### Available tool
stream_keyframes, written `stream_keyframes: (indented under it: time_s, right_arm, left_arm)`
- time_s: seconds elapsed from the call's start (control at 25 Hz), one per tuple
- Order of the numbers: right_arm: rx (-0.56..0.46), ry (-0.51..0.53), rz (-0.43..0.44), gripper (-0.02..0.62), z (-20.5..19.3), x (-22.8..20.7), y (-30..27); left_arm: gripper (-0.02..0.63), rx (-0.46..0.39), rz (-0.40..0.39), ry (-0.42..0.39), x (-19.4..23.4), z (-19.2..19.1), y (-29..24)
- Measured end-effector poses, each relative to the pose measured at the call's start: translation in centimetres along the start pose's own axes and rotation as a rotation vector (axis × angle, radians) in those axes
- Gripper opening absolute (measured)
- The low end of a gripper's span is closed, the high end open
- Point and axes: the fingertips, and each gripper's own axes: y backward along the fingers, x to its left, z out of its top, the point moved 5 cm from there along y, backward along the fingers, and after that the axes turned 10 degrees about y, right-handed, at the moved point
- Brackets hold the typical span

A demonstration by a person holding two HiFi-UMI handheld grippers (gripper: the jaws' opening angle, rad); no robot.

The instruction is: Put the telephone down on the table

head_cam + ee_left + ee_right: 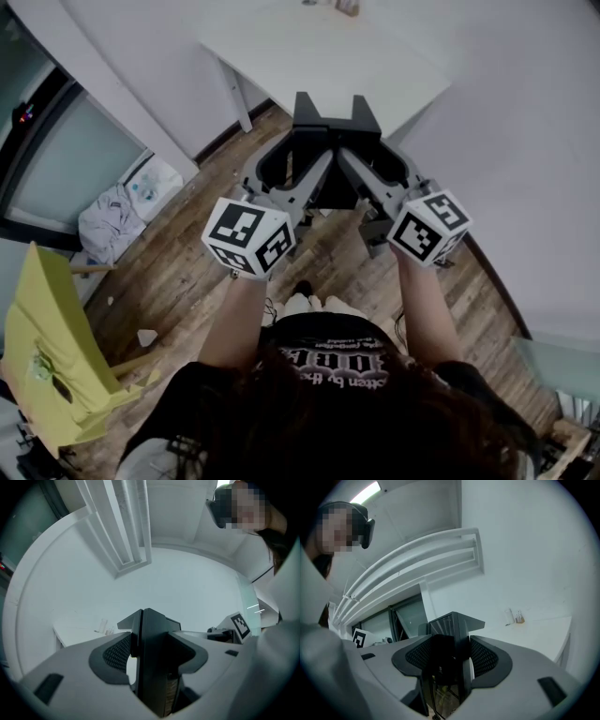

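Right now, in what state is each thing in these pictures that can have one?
left gripper, shut on the telephone.
right gripper, shut on the telephone.
telephone, held in the air, not yet set down.
table, standing, small items at its far edge.
cloth, crumpled on the floor.

The telephone sits between left tool and right tool, table beyond.
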Motion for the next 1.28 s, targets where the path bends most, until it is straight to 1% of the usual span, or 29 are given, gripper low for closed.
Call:
stream_keyframes:
  time_s: [0.36,0.64,0.8,0.96,1.04,1.28]
  right_arm:
    - [-0.012,0.009,-0.019,0.258,0.2,-0.3,-4.6]
    - [0.001,-0.003,-0.020,0.258,0.0,-2.7,-9.2]
    - [0.002,0.000,-0.019,0.258,0.0,-3.1,-9.8]
    - [-0.009,-0.007,-0.021,0.258,-0.6,-3.5,-10.0]
    - [-0.011,-0.009,-0.022,0.258,-0.8,-4.4,-11.1]
    - [-0.003,-0.033,-0.031,0.258,-1.5,-9.7,-17.5]
  left_arm:
    - [0.232,0.003,-0.021,-0.005,4.2,2.2,-0.9]
    - [0.232,0.009,-0.015,0.005,8.5,3.4,-3.5]
    - [0.232,0.006,-0.014,0.009,9.0,3.4,-4.0]
    - [0.232,0.006,-0.017,-0.005,9.4,3.1,-4.2]
    - [0.232,0.010,-0.017,-0.007,10.6,3.2,-5.2]
    - [0.232,0.039,-0.009,0.003,16.8,4.2,-10.7]
